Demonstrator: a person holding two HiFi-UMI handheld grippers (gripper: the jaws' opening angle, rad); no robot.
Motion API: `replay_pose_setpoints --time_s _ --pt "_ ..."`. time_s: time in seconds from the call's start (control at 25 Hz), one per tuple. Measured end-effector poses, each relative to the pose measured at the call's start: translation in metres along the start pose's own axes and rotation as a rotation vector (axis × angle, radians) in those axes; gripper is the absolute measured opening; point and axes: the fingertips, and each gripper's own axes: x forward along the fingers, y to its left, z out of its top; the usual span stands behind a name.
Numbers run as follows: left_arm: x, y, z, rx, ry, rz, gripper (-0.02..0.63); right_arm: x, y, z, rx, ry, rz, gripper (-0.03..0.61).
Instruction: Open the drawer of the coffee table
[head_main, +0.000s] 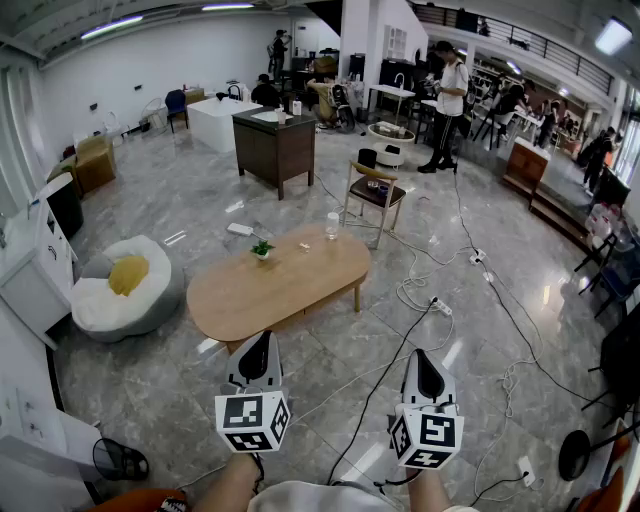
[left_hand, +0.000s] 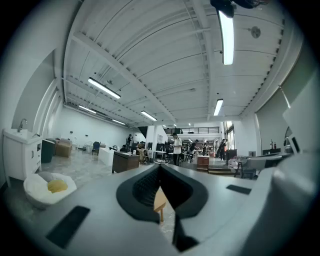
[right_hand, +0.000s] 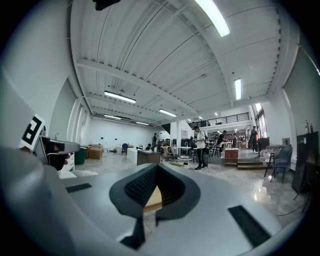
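An oval light-wood coffee table (head_main: 275, 283) stands on the marble floor ahead of me, with a small potted plant (head_main: 262, 249) and a clear bottle (head_main: 332, 226) on top. Its drawer front is not visible from here. My left gripper (head_main: 261, 339) is held level well short of the table's near edge, jaws shut and empty. My right gripper (head_main: 422, 357) is beside it to the right, also shut with nothing in it. In the left gripper view the table (left_hand: 160, 201) shows through the gap in the left gripper (left_hand: 160, 166). The right gripper (right_hand: 157, 165) likewise frames the table (right_hand: 153, 198).
A white beanbag with a yellow cushion (head_main: 122, 288) lies left of the table. A wooden chair (head_main: 375, 198) and a dark cabinet (head_main: 273, 148) stand beyond it. Black and white cables (head_main: 425, 300) trail across the floor at right. A person (head_main: 447, 105) stands far back.
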Motion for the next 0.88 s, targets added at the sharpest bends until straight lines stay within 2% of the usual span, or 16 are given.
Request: replay_pose_setpoints --time_s 0.32,0.56,0.76,0.8,0.84,0.88 --pt "0.007 -0.012 -0.001 0.009 0.006 -0.008 -0.006 0.003 -0.009 -0.001 0.0 0.003 0.008 0.0" --pt "0.016 -0.017 -0.005 0.007 0.01 -0.015 -0.006 0.011 -0.012 -0.002 0.077 -0.019 0.043 0.002" --pt "0.018 -0.011 -0.005 0.006 0.009 -0.01 -0.006 0.017 -0.011 -0.004 0.086 -0.012 0.043 0.002" --pt "0.019 -0.009 -0.005 0.005 0.009 -0.009 -0.006 0.019 -0.009 -0.005 0.087 -0.01 0.05 0.059" --pt "0.019 -0.007 -0.005 0.005 0.01 -0.007 -0.006 0.02 -0.008 -0.006 0.086 -0.008 0.053 0.086" --pt "0.02 -0.004 -0.006 0.005 0.01 -0.004 -0.006 0.021 -0.007 -0.007 0.084 -0.006 0.051 0.086"
